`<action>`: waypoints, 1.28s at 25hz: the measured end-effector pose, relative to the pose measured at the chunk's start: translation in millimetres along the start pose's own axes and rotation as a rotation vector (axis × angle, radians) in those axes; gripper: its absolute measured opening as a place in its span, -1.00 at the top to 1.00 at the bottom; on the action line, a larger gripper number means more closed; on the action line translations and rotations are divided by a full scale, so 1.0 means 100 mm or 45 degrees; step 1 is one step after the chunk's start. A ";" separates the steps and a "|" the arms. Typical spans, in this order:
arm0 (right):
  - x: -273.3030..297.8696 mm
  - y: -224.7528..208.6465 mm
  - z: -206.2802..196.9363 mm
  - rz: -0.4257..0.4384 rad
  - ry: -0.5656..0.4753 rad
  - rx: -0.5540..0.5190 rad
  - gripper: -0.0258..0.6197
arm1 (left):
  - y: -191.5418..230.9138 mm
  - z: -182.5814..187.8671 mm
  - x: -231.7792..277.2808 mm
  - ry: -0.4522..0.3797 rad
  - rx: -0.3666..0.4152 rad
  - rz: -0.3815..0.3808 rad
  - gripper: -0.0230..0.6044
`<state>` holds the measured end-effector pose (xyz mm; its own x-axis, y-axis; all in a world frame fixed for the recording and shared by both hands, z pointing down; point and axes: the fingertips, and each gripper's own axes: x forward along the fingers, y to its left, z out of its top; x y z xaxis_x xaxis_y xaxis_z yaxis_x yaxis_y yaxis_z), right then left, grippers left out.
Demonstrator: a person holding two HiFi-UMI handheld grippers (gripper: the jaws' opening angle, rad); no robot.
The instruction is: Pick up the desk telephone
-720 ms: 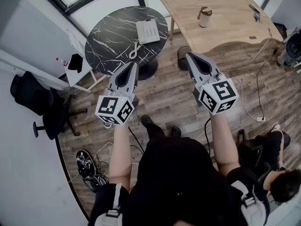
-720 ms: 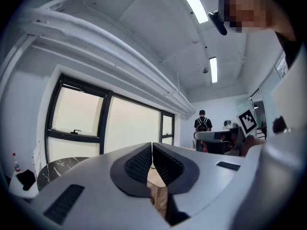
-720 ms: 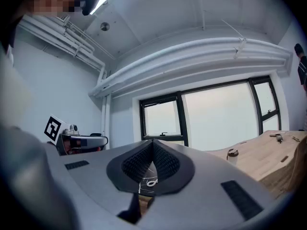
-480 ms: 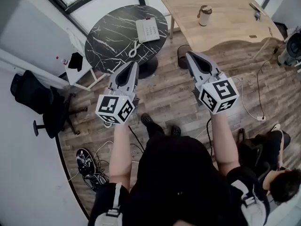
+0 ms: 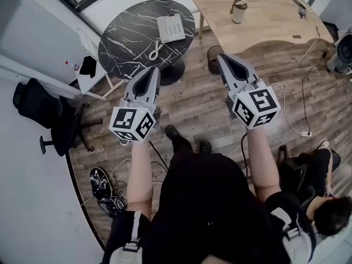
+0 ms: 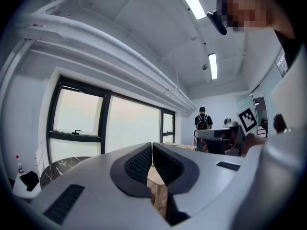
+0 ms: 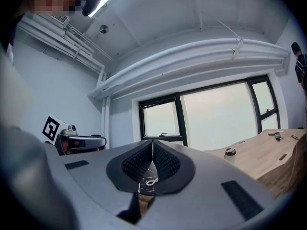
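While the left gripper (image 5: 154,70) and right gripper (image 5: 221,58) are closed and empty, the desk telephone (image 5: 171,27) lies well ahead on the marble table (image 5: 126,43). Advance level, open one gripper early, and clamp across the telephone's body.

Bright daylight floods through washed-out tall black-framed windows (image 6: 129,128); white ceiling strip lights (image 6: 189,1) glare. Gripper views bow strongly, dark at the corners, with soft foregrounds.
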<state>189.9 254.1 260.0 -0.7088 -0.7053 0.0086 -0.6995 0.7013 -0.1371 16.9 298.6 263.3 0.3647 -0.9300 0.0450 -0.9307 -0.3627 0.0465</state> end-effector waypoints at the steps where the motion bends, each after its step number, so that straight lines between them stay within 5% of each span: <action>1: 0.00 -0.01 0.00 -0.005 0.003 -0.001 0.83 | 0.00 0.00 0.00 0.003 0.001 -0.001 0.86; 13: 0.27 -0.07 -0.12 -0.056 0.049 -0.025 0.83 | 0.27 -0.10 0.19 0.008 -0.023 -0.021 0.86; 32: 1.73 -0.26 -0.06 -0.111 0.095 -0.059 0.83 | 1.42 -0.10 1.16 0.021 -0.014 -0.116 0.86</action>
<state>85.0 114.0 270.9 -0.6489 -0.7552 0.0924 -0.7608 0.6432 -0.0864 -73.0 139.6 284.8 0.4481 -0.8922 0.0567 -0.8935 -0.4448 0.0624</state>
